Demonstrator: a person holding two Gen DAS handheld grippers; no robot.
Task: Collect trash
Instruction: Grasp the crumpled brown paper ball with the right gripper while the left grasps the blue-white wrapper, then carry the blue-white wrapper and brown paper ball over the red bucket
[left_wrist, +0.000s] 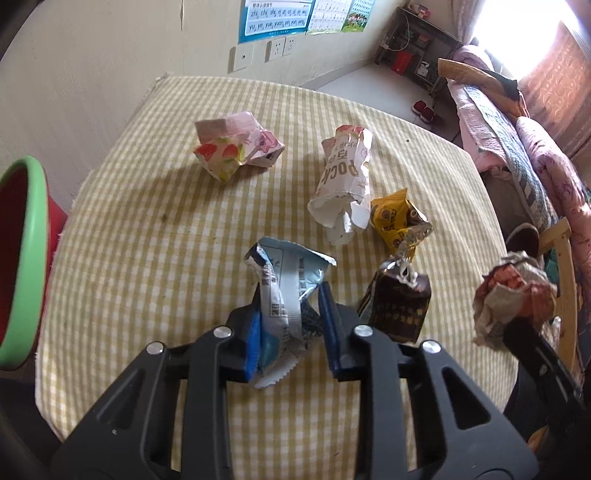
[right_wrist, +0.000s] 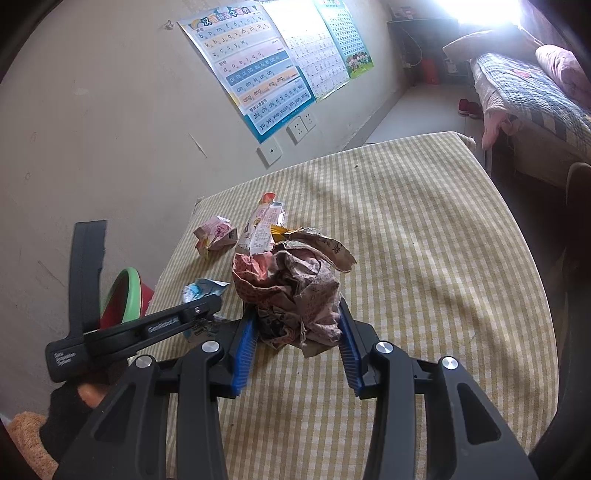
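Fingers of the left gripper (left_wrist: 290, 332) are clamped on a silver-blue foil wrapper (left_wrist: 284, 288), and those of the right gripper (right_wrist: 297, 332) on a crumpled paper wad (right_wrist: 291, 291); neither piece is binned yet. At far left a red bin with a green rim (left_wrist: 27, 258) stands beside the checked tablecloth (left_wrist: 147, 240), its contents hidden. Left on the cloth are a pink strawberry carton (left_wrist: 236, 147), a white Pocky box (left_wrist: 345, 184), a yellow packet (left_wrist: 397, 218) and a brown wrapper (left_wrist: 400, 306), so most of the collecting seems still to be done.
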